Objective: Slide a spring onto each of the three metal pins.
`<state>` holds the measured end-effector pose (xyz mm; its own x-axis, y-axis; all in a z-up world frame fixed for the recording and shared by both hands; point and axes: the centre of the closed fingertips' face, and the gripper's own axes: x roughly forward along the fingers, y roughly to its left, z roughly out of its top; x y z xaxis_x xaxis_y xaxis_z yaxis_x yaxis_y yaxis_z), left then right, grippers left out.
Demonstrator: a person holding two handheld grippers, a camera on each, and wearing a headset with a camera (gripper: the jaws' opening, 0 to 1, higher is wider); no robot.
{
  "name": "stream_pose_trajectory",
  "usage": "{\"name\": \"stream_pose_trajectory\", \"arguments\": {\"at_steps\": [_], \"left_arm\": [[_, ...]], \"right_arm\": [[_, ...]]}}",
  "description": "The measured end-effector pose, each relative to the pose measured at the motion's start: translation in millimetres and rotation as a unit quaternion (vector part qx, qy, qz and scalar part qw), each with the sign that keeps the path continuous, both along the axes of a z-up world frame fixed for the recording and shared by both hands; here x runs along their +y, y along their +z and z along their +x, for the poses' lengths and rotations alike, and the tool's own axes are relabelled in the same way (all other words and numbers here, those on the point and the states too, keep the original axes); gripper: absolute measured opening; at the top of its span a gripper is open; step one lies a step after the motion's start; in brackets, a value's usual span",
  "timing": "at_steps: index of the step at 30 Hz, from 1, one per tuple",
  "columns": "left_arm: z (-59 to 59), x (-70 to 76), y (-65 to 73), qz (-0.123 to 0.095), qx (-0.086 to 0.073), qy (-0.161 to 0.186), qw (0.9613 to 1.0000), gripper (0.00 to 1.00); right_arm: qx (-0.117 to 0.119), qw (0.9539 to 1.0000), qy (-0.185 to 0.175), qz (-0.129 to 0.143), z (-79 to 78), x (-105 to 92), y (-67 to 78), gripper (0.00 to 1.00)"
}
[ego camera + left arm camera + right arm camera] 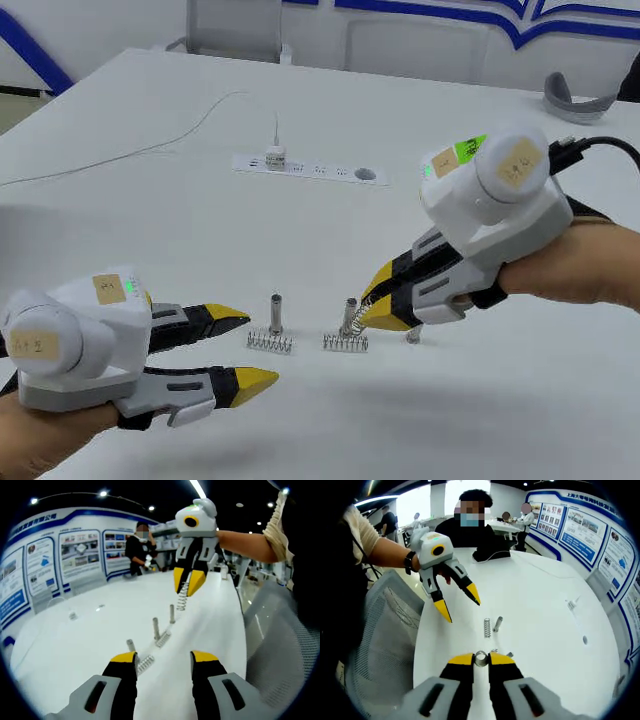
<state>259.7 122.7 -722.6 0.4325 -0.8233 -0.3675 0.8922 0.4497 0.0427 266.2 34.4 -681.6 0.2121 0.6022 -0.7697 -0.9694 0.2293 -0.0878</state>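
The spring (183, 596) is a thin wire coil, so I judge it very light and soft. It bends and shortens under little force, and it can jump away if it is squeezed too hard. It hangs tilted from the right gripper (372, 305), whose jaws are pressed together on its upper end. The lower end is free and is just beside the top of the middle pin (172, 614); I cannot tell if they touch. A hold near one end seems best, because the open end must go over the pin. The pin is stiff metal and stands upright.

Two other springs (270, 342) (345, 343) lie on the white table (150, 200) in front of the left pin (276, 312) and the middle pin. A short pin (413, 336) stands to the right. The left gripper (248, 348) hovers near, its jaws spread and holding nothing.
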Motion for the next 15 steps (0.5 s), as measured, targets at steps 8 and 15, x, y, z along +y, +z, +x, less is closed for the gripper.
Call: {"name": "stream_pose_trajectory", "arguments": {"at_steps": [8,15], "left_arm": [[4.8,6.5,-0.2,-0.003,0.001,0.019,0.9998,0.48],[5.9,10.9,-3.4,-0.002,0.007,0.031,0.9995,0.52]], "right_arm": [[-0.007,0.9996,-0.022,-0.016,11.4,-25.3,7.4,0.12],[-0.009,0.9988,-0.038,-0.027,20.2,-42.4,10.7,0.12]]}}
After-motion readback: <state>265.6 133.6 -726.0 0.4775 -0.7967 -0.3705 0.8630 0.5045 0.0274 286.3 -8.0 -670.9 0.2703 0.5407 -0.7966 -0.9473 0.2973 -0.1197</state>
